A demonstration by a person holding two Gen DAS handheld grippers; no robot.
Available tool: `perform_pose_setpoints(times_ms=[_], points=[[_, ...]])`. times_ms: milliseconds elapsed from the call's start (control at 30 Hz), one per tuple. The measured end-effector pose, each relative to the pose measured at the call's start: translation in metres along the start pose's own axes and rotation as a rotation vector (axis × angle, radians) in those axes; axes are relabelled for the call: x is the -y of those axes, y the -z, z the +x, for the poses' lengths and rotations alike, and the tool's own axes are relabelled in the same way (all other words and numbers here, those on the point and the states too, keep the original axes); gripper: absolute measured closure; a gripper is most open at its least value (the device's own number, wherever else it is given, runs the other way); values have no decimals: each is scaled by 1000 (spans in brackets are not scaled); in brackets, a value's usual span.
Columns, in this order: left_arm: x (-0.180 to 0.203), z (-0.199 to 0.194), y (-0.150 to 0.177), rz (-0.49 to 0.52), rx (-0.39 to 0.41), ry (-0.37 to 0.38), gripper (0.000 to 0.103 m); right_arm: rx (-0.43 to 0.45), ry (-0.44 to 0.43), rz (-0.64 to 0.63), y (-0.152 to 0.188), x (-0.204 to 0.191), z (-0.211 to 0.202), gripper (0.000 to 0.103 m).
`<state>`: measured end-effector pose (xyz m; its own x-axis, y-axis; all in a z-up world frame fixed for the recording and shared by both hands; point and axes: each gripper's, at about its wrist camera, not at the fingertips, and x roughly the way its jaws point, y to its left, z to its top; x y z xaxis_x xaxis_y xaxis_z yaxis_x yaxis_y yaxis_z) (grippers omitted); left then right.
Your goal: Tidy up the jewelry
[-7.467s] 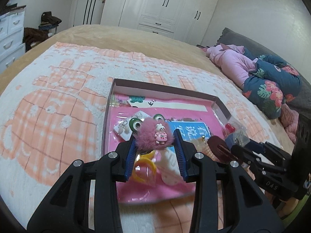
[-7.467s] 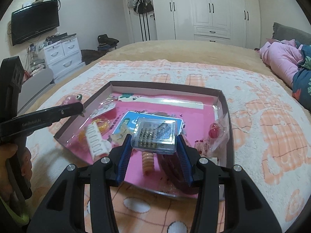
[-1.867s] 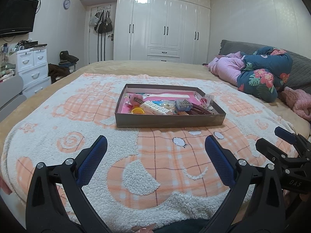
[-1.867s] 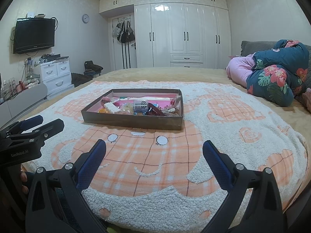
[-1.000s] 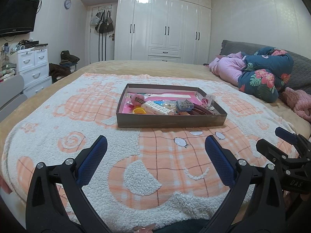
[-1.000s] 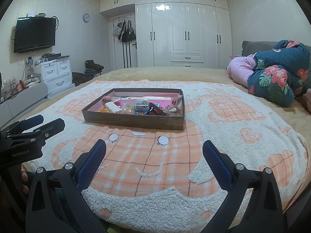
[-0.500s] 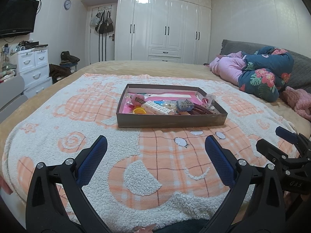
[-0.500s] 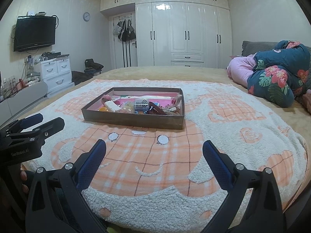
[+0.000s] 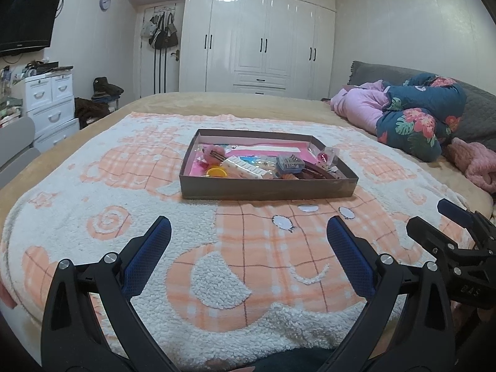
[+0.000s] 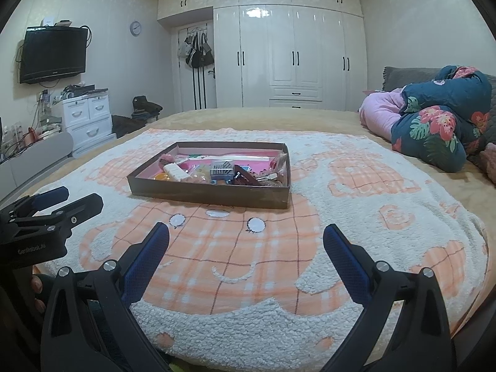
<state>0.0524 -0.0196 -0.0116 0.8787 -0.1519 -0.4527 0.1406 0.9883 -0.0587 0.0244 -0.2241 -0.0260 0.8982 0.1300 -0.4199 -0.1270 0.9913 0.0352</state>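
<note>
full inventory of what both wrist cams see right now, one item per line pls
box: 1, brown outside, pink inside, mid blanket
fluffy hair clip: 1, pink, box far left
yellow ring: 1, box front left
white hair claw clip: 1, box middle
clear case: 1, blue-tinted, box right of middle
blanket: 1, white and orange plaid, over the bed
bedding pile: 1, pink and floral navy, bed right
wardrobe: 1, white, back wall
TV: 1, black, left wall
clock: 1, left wall
drawer unit: 1, white, under TV
left claw: 1, black with blue pads, open, empty
right claw: 1, same, open, empty
</note>
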Motion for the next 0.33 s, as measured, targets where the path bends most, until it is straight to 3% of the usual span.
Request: perform_pose_setpoints(times_ms=[333], points=[[-18,11,-3,-82,-38,-43,11,-20,30,31,0,12,12,6]])
